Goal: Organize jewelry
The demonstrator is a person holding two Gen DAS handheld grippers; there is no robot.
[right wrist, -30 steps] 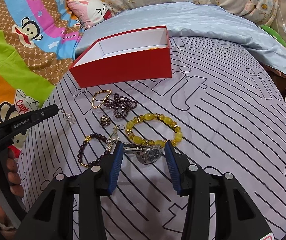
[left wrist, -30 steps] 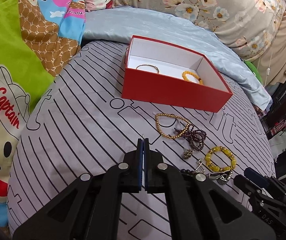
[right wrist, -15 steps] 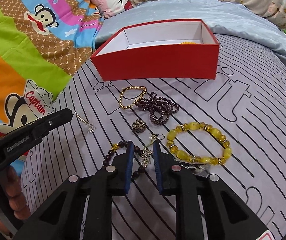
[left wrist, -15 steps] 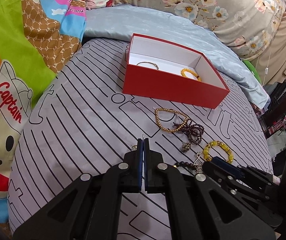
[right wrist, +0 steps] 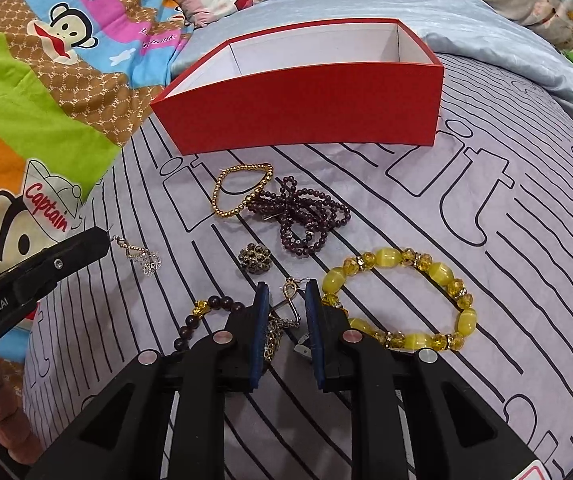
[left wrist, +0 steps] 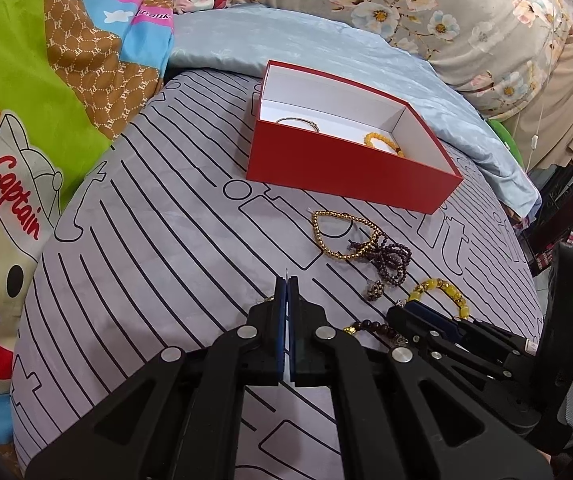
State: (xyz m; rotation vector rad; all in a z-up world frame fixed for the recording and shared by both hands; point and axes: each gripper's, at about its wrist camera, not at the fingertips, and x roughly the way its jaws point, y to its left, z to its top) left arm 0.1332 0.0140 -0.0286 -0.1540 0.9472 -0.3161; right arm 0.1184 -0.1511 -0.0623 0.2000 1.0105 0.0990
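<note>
Both grippers point down at a grey bedspread (right wrist: 466, 208) with black line print. Right gripper (right wrist: 288, 300) has its blue pads part-way apart, with a metal clasp and chain piece (right wrist: 282, 320) lying between them; whether the pads actually press on it cannot be told. Left gripper (left wrist: 286, 280) is fully closed, pads together, and a thin wire sticks out above its tips; in the right wrist view a silver flower earring (right wrist: 142, 258) dangles from that tip.

Just left of the right gripper lies a dark bead bracelet (right wrist: 202, 316), and to its right a yellow bead bracelet (right wrist: 402, 300). Slightly farther sits a small round brooch (right wrist: 254, 260). Beyond it are a purple bead strand (right wrist: 298, 216) in a tangle and a gold bead bracelet (right wrist: 242, 190), the two overlapping.

Farther still stands an open red box (left wrist: 346, 164) with a white inside. Within it are a thin bangle (left wrist: 298, 122) toward the left and an orange bead bracelet (left wrist: 382, 142) toward the right, apart from each other. Behind the box lie a pale blue sheet (left wrist: 306, 40) and a cartoon-print blanket (left wrist: 46, 100).
</note>
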